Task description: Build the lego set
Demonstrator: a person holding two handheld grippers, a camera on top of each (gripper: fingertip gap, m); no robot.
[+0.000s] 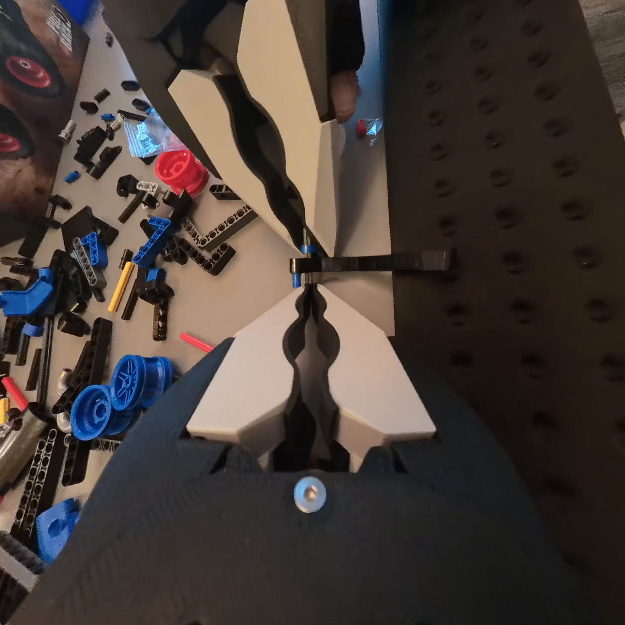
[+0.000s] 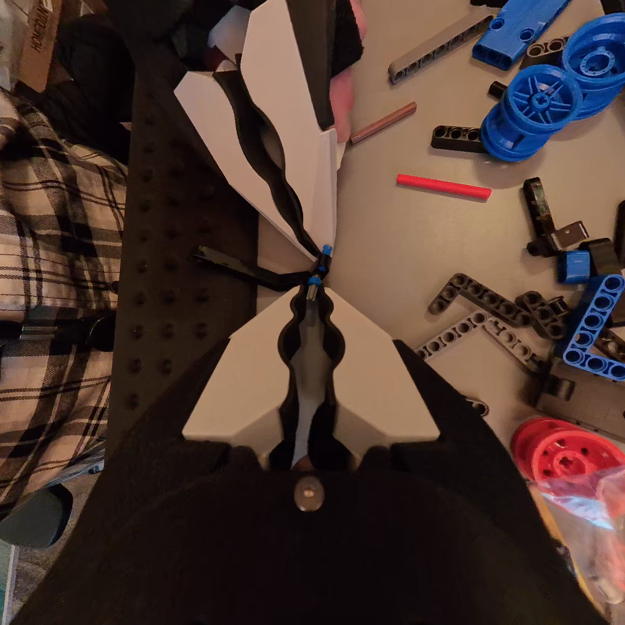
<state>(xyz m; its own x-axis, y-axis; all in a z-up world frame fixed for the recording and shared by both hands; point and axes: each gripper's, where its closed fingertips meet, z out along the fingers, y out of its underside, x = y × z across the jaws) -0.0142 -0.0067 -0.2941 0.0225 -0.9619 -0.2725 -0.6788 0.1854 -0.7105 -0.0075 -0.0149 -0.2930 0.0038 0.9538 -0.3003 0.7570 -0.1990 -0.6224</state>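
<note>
Here, black beam [image 1: 368,263] sits seemingly pinched between both tongs.

My left gripper [image 1: 308,287] has its 2 pale fingers pressed together on a thin pin at the end of a black beam [image 1: 372,263], which reaches right over a dark studded board [image 1: 507,236]. The right gripper [image 1: 309,241] meets the same end from above, fingers also closed. Left of them, loose parts cover the grey table [image 1: 362,203]: 2 blue wheels [image 1: 115,395], a red wheel [image 1: 181,172], and a yellow axle [image 1: 121,286].
</note>
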